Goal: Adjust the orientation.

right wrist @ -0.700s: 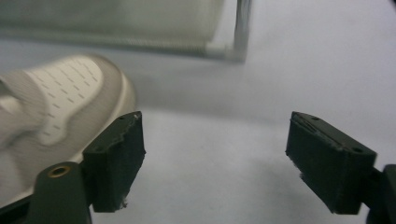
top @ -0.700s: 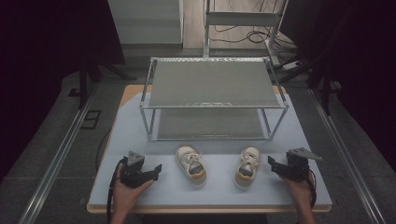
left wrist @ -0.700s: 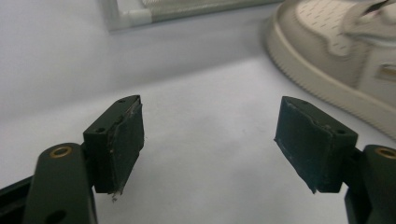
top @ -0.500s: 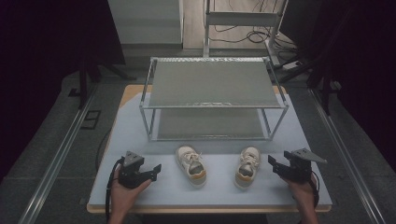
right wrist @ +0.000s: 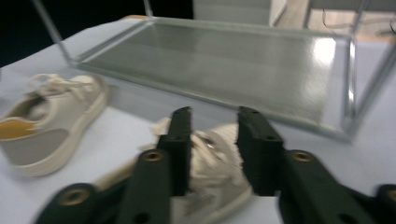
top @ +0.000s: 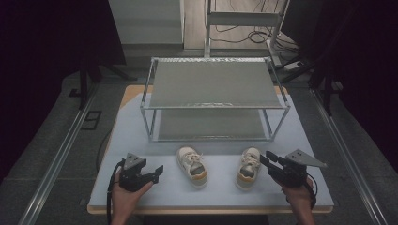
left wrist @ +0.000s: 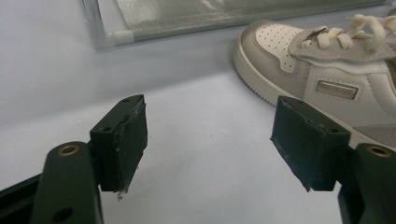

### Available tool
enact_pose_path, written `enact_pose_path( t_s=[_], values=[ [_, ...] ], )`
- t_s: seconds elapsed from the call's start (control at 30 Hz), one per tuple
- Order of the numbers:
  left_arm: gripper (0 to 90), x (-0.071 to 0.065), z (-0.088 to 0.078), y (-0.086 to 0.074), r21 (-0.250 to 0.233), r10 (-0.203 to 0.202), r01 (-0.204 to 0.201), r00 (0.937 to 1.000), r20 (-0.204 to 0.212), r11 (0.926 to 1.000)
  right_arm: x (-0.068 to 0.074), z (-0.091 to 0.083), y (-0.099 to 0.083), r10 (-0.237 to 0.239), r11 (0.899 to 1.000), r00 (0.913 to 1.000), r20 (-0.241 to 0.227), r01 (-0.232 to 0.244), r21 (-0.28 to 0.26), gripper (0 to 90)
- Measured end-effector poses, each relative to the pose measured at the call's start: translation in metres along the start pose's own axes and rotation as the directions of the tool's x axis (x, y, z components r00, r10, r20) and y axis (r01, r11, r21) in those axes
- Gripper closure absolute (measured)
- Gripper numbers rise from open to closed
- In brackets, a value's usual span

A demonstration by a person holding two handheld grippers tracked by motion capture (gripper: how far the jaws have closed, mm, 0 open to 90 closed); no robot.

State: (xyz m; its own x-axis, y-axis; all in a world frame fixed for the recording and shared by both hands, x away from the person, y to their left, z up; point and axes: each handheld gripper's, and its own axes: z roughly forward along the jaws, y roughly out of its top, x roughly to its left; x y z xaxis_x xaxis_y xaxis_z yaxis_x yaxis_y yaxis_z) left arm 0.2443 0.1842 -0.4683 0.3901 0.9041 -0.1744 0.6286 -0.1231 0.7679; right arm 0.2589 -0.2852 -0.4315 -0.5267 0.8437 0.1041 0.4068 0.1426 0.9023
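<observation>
- White-and-grey left shoe [top: 192, 165] lies on the table [top: 141, 136] just in front of the wire rack [top: 216, 93], toe toward the rack; the right shoe [top: 247, 168] lies beside it, apart, also in front of the rack.
- Your left gripper [top: 157, 171] sits on the table well left of the left shoe, jaws spread wide with nothing between them. Its own view has the left shoe [left wrist: 322, 70] just beyond the right-hand jaw, not touching.
- Your right gripper [top: 265, 158] is just right of the right shoe, farther from the rack. Jaws are narrowed but apart; the right shoe [right wrist: 210, 154] shows behind the gap, blurred. No grip visible.
</observation>
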Motion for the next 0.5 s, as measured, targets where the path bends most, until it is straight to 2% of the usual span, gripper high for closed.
enact_pose_path(
  t_s=[0.1,0.23,0.4,0.5],
  values=[
    [27.3,-0.001,0.0,0.0,-0.001,0.001,-0.001,1.0,0.004,1.0,0.014,0.001,0.003,-0.034,0.999,0.9984,-0.046,0.033,-0.013,81.6],
    [27.3,-0.002,-0.001,0.0,-0.004,0.004,-0.004,1.0,0.008,1.0,0.03,0.007,0.004,-0.055,0.998,0.9929,-0.106,0.055,0.0,89.5],
    [28.7,-0.003,-0.002,0.0,-0.01,0.005,-0.005,1.0,-0.002,0.9999,0.057,0.017,0.004,-0.098,0.994,0.9801,-0.172,0.104,0.022,89.7],
    [28.7,-0.003,-0.001,-0.001,-0.004,0.006,-0.006,1.0,-0.001,1.0,0.07,0.024,0.003,-0.098,0.994,0.9724,-0.212,0.107,0.034,89.7]
  ],
)
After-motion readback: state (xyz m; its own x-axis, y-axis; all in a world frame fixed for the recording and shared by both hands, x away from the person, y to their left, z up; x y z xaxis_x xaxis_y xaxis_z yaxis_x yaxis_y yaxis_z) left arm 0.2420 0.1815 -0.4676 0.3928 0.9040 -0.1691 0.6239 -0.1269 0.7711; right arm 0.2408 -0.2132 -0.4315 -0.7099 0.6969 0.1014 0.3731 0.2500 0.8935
